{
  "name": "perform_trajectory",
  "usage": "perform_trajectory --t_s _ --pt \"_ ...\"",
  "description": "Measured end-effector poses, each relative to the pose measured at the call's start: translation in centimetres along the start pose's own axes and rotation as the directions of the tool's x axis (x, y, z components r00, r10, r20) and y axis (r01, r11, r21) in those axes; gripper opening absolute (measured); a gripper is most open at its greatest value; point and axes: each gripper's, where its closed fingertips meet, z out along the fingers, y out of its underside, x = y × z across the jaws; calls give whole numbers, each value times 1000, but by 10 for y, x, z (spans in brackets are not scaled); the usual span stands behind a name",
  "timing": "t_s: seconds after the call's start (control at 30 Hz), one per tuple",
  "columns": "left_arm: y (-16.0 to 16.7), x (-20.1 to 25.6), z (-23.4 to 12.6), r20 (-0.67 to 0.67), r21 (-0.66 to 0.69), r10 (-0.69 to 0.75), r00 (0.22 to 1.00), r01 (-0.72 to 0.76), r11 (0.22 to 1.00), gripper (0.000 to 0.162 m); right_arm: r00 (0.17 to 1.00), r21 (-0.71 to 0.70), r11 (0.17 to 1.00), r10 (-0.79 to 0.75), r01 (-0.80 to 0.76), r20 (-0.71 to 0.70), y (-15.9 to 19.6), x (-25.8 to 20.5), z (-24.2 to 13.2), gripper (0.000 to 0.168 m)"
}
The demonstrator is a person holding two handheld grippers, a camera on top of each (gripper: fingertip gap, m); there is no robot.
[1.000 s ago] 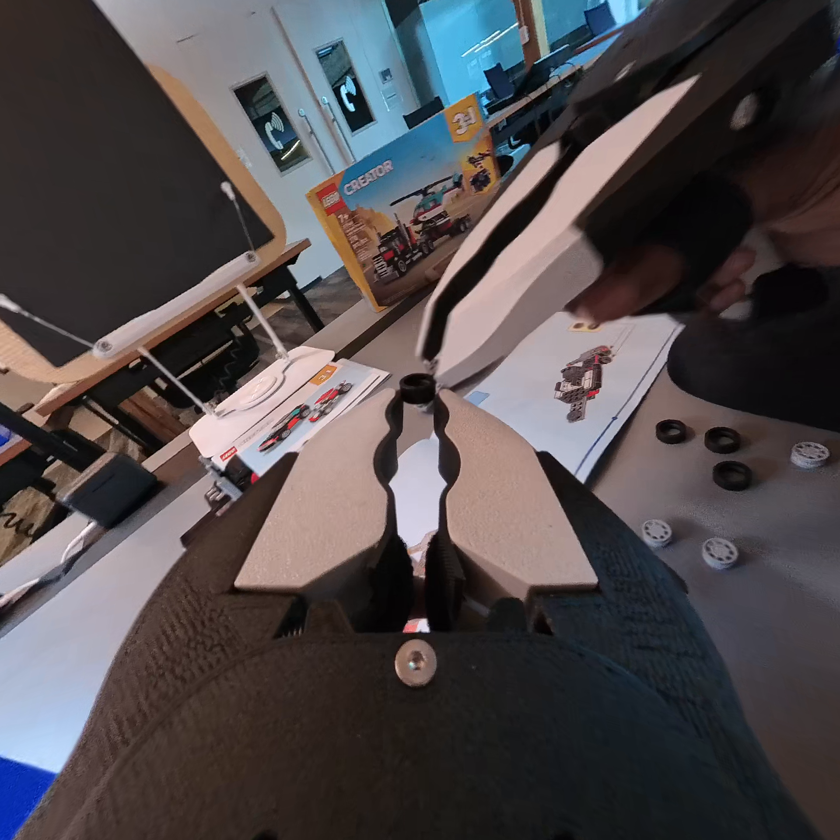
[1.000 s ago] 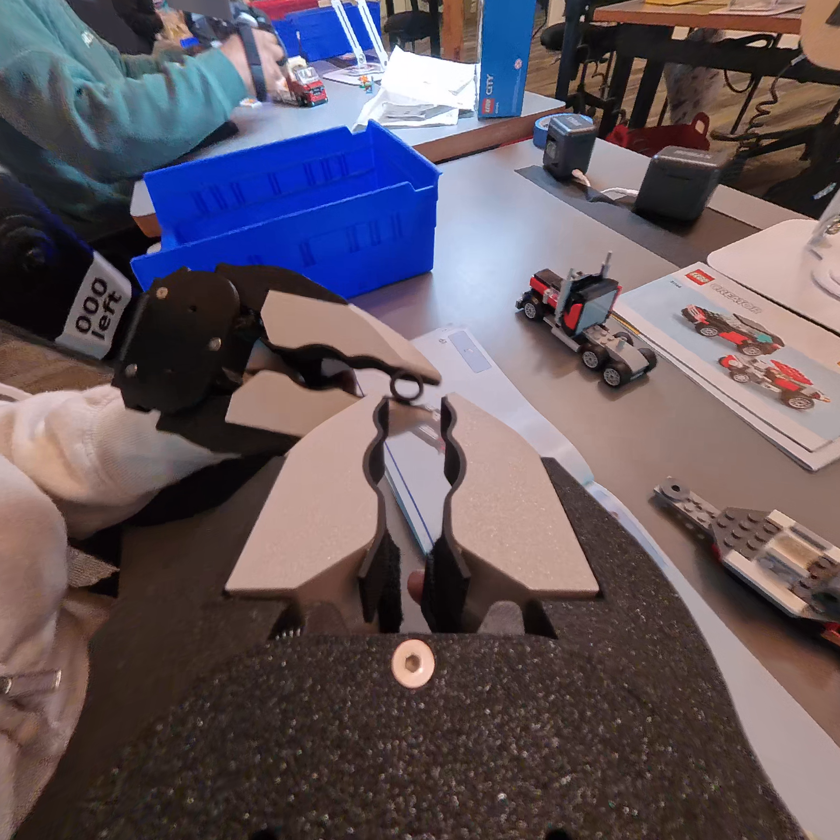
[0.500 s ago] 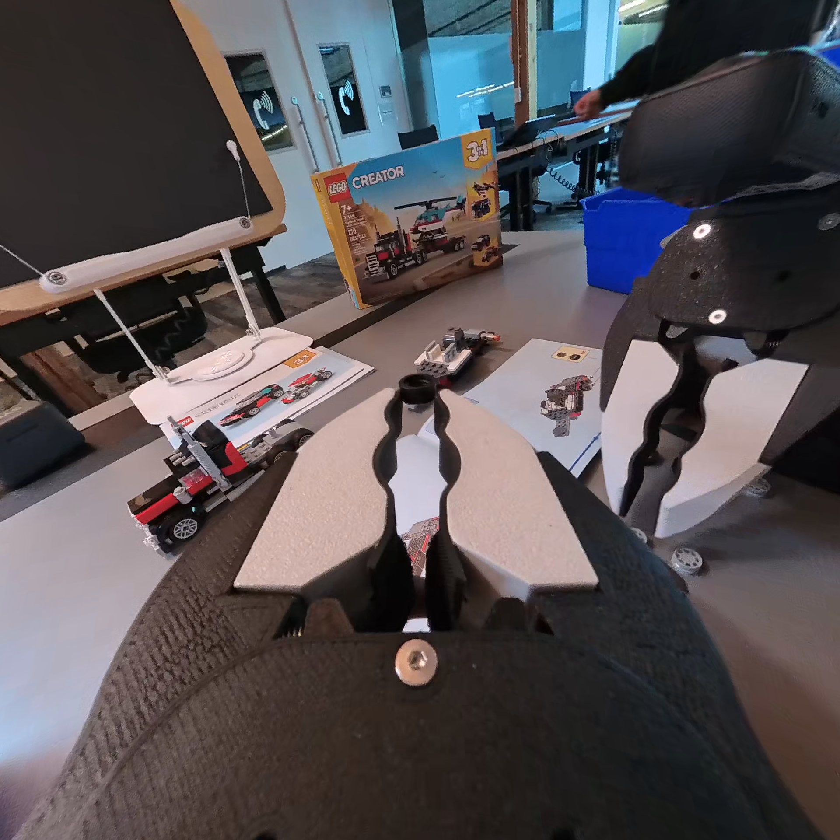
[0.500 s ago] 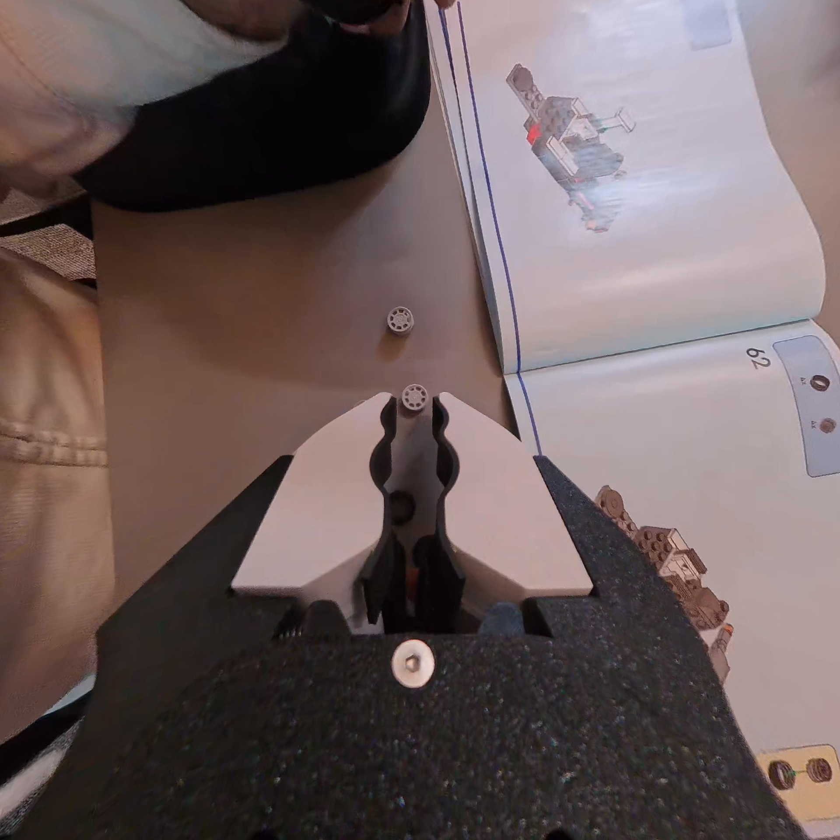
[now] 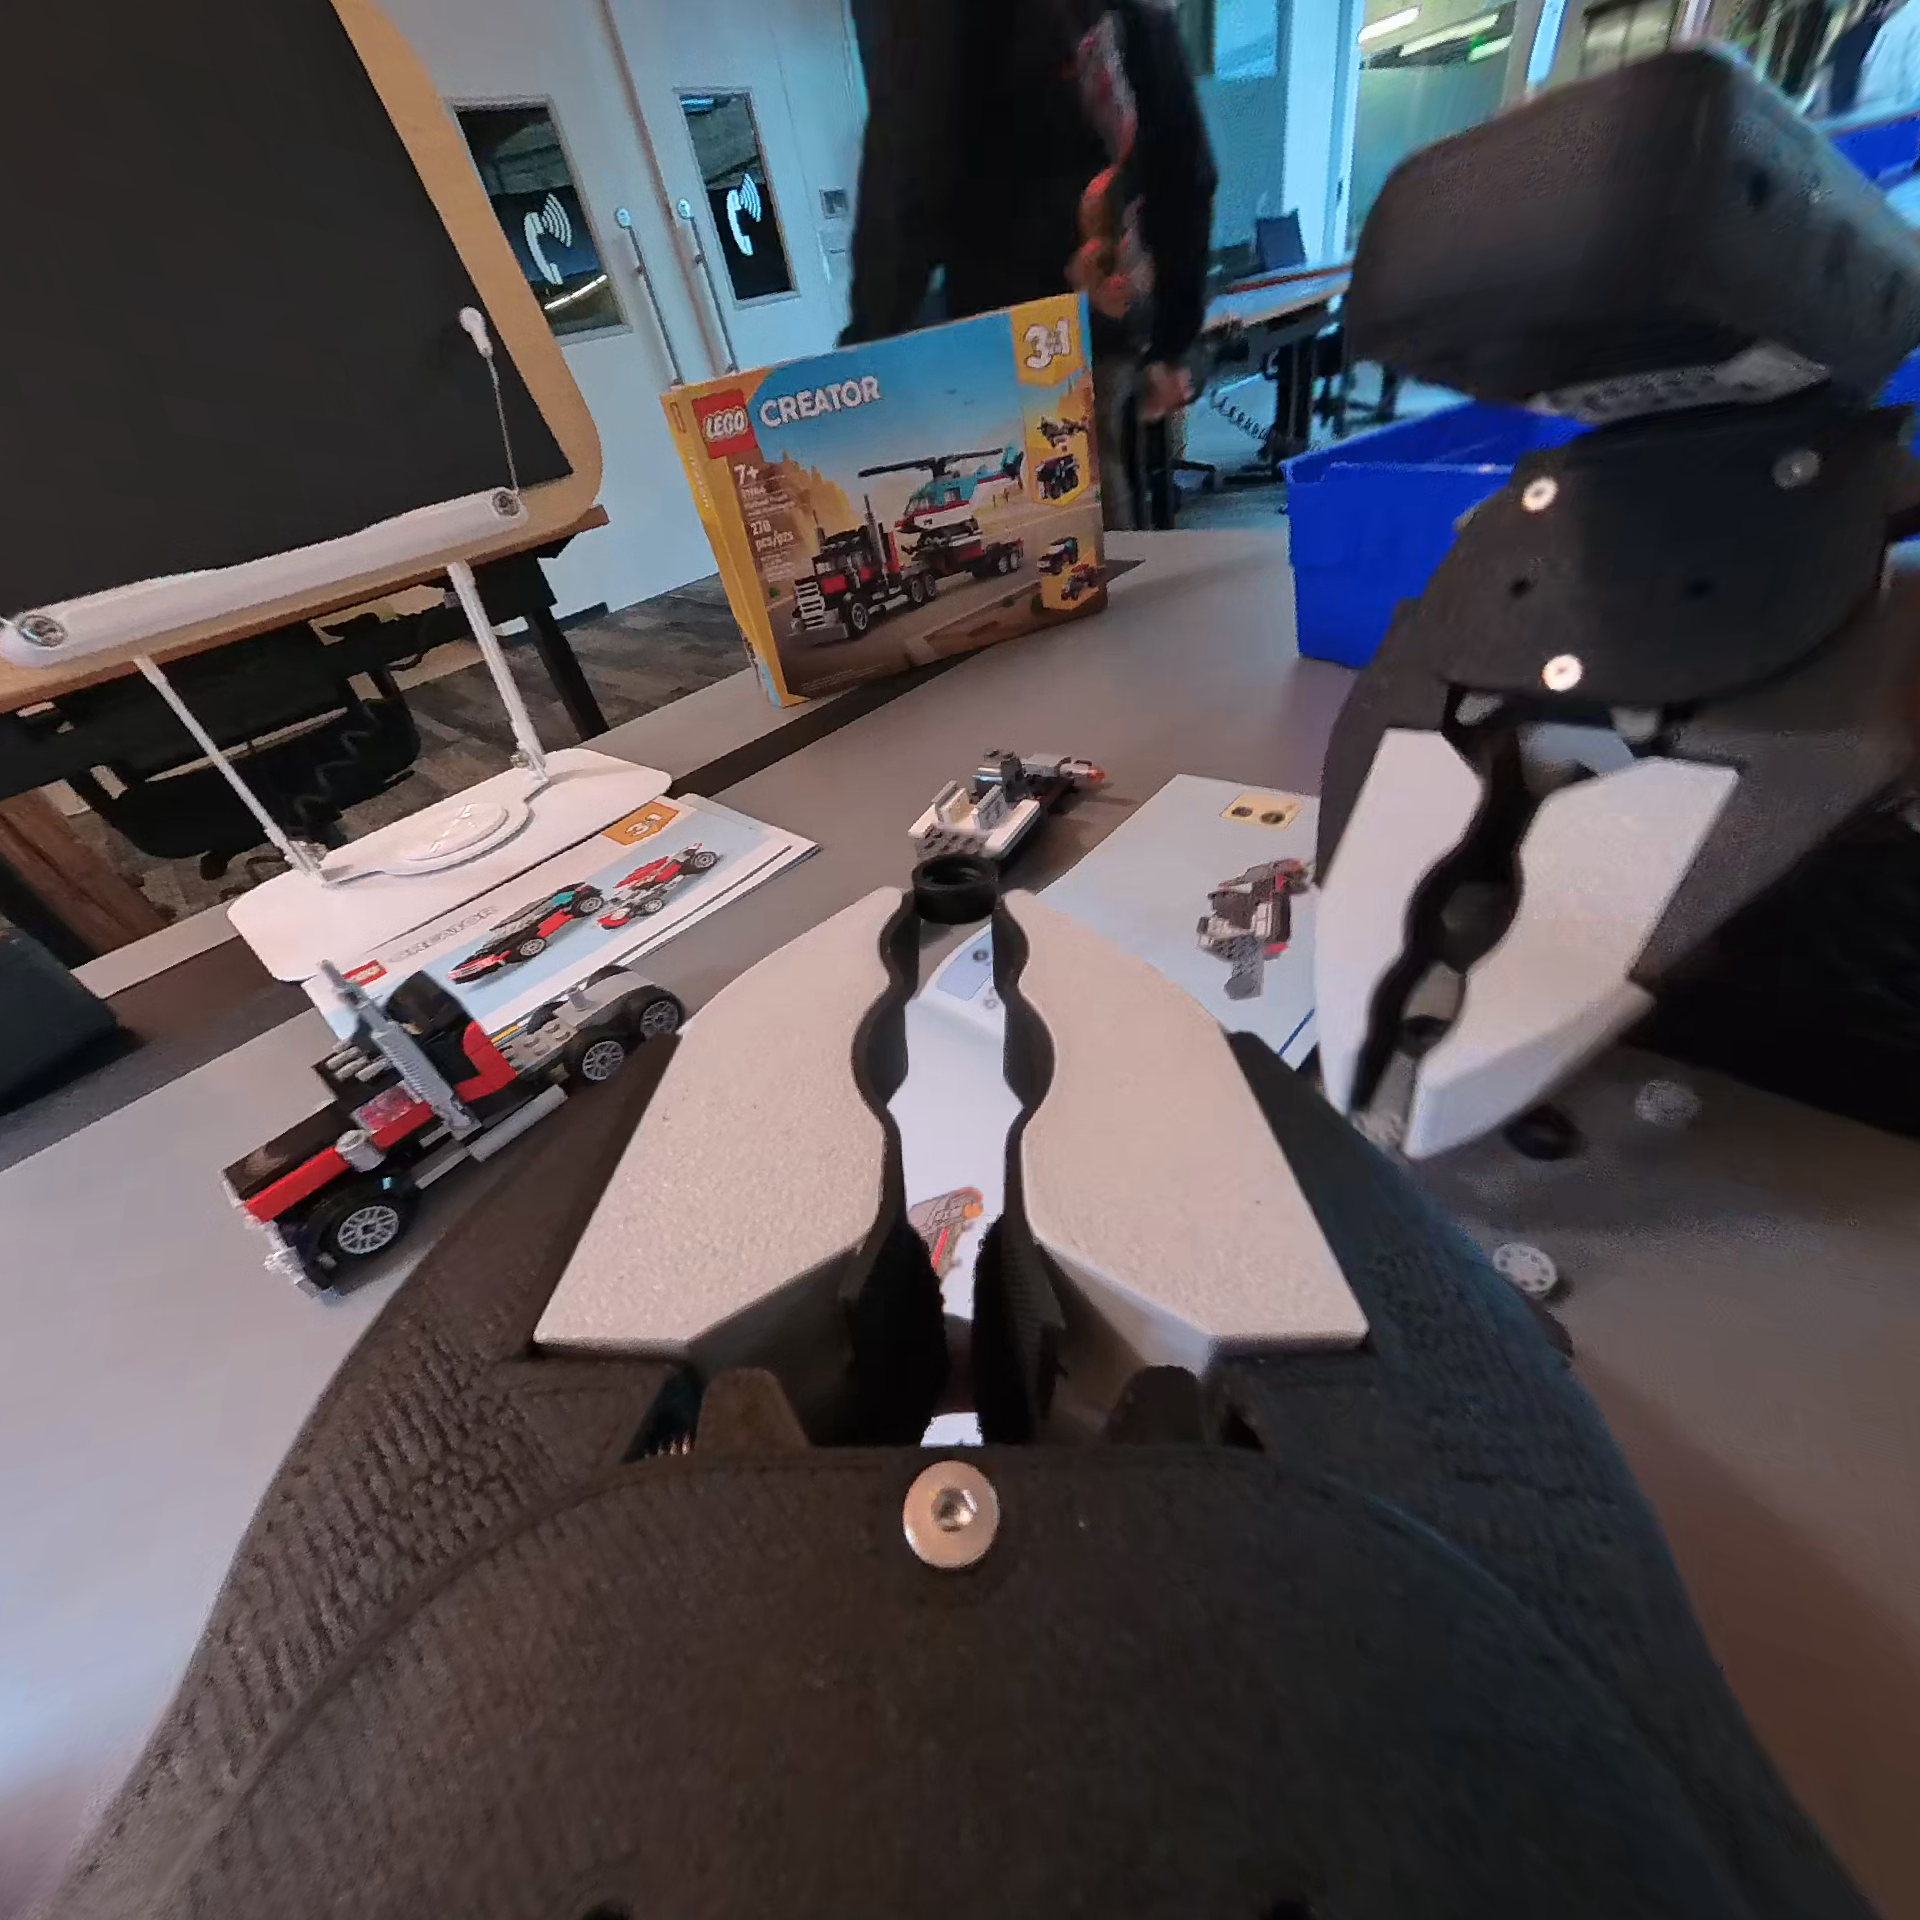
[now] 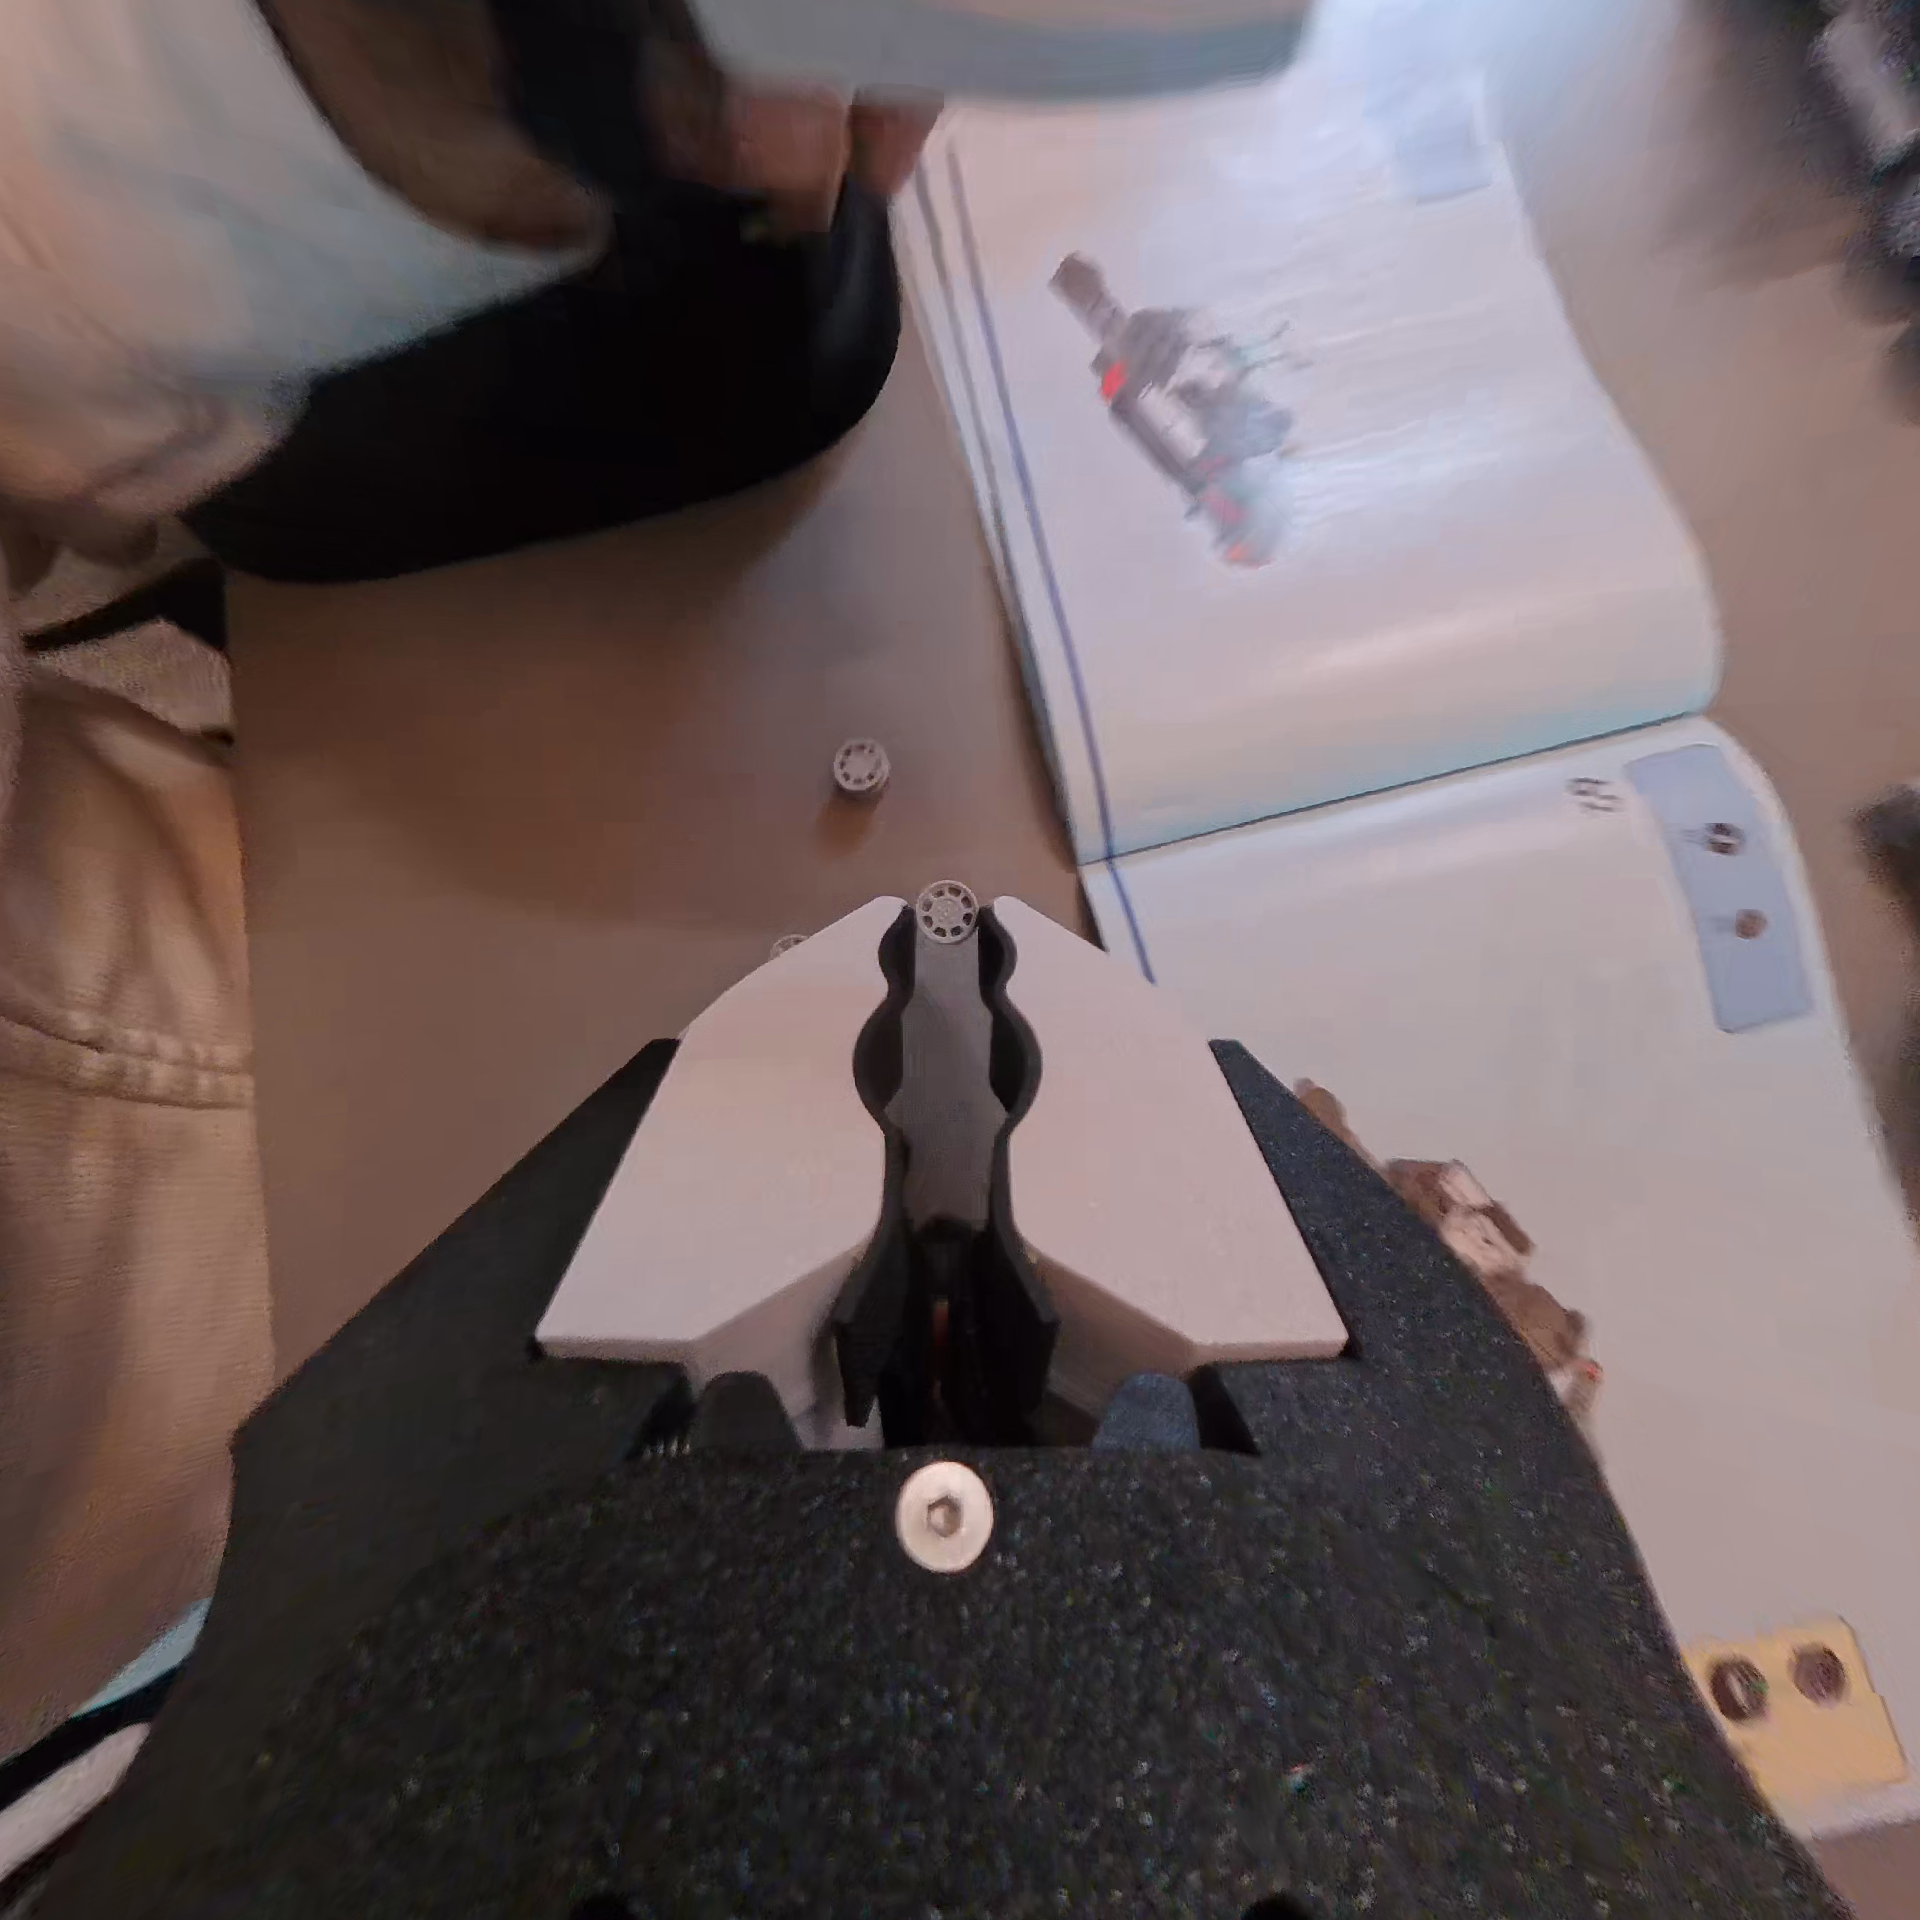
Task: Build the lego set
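My left gripper (image 5: 954, 902) is shut on a small black tyre (image 5: 954, 889), held at its tips above the table. My right gripper (image 6: 948, 916) points down at the table with its tips closed on a small grey wheel hub (image 6: 948, 912). It also shows at the right of the left wrist view (image 5: 1387, 1112), tips at the table. More grey hubs lie loose: one just ahead (image 6: 861, 771), one half hidden by the left finger (image 6: 790, 945). The open instruction booklet (image 6: 1351, 582) lies to the right.
A finished red and black truck (image 5: 457, 1101) stands at the left. A grey trailer piece (image 5: 1003, 805), the set's box (image 5: 894, 499), a second booklet (image 5: 623, 894), a white stand (image 5: 436, 821) and a blue bin (image 5: 1382, 540) lie farther back. A part-built piece (image 6: 1475, 1236) rests on the booklet. The gap from one gripper's tips to the other's is roughly 12 cm.
My right gripper swung from beside the left gripper's tyre down to the table, and its fingers have closed in on a grey hub. My left gripper still holds the tyre.
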Motion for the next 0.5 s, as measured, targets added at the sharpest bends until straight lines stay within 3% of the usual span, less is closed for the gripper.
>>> perform_trajectory --t_s 0.03,0.27,0.5 --pt "-3 2 0 -12 17 -21 1000 21 1000 14 1000 43 999 16 -15 -14 -8 4 -10 11" --pt "-22 30 4 -144 127 -203 969 221 967 14 999 362 932 30 -19 -27 -90 10 -89 11" --pt "-25 35 1 -132 158 -155 979 175 972 14 1000 289 957 -24 17 18 -101 -1 -72 11"
